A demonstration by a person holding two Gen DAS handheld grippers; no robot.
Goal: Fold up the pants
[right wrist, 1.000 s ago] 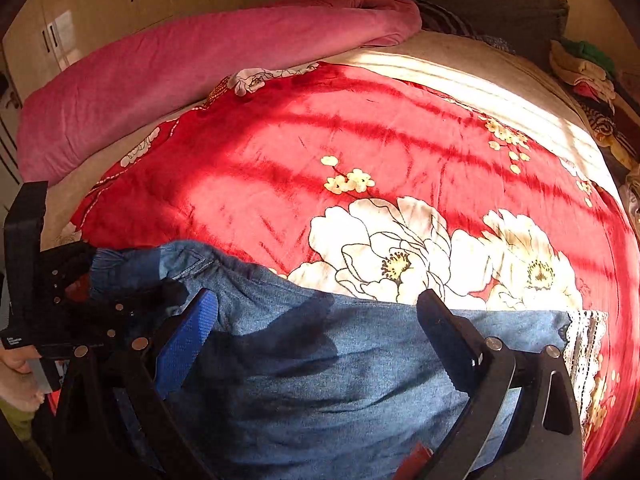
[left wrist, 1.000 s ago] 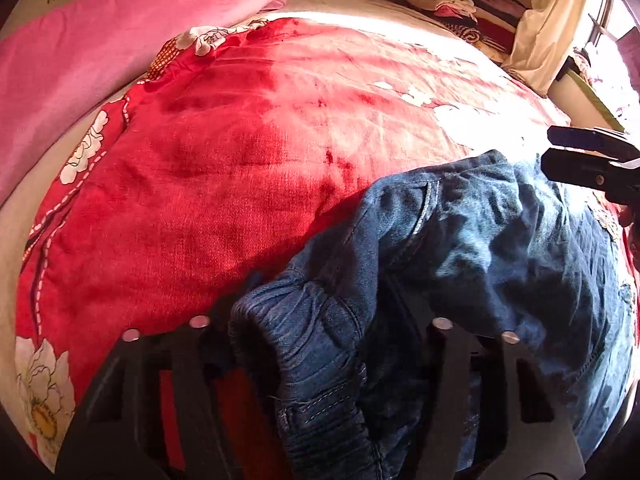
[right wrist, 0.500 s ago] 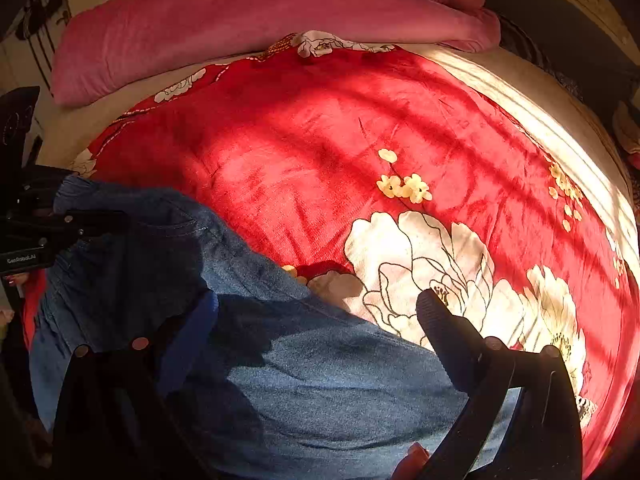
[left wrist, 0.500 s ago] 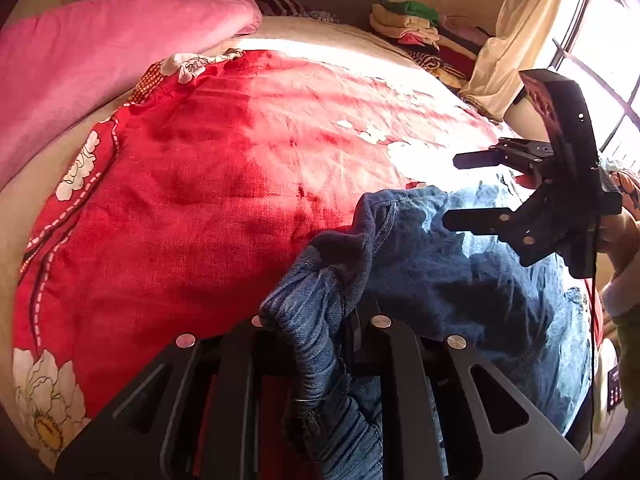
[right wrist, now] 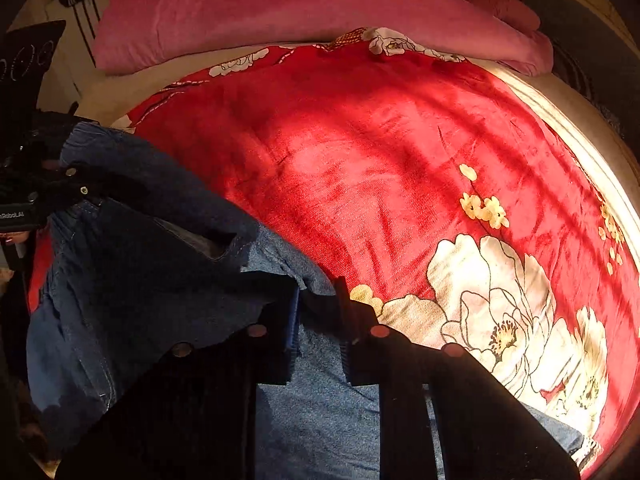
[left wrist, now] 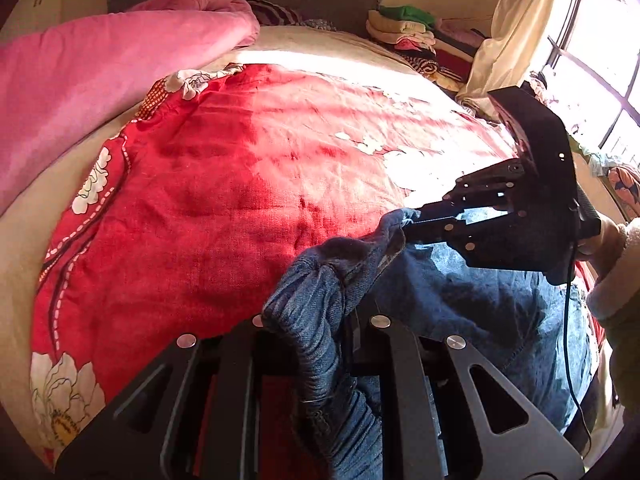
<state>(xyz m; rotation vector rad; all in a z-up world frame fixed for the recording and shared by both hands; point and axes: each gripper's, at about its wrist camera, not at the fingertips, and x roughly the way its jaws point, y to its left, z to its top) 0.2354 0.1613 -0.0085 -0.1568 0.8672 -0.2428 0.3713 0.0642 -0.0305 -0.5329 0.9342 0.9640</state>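
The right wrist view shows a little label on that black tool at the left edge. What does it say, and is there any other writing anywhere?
"...Robot.AI": white print on the black body of the left gripper, its start cut off by the picture's edge.
Nothing else is legible: the red floral blanket, the blue denim pants and the pink quilt show no lettering in either view.
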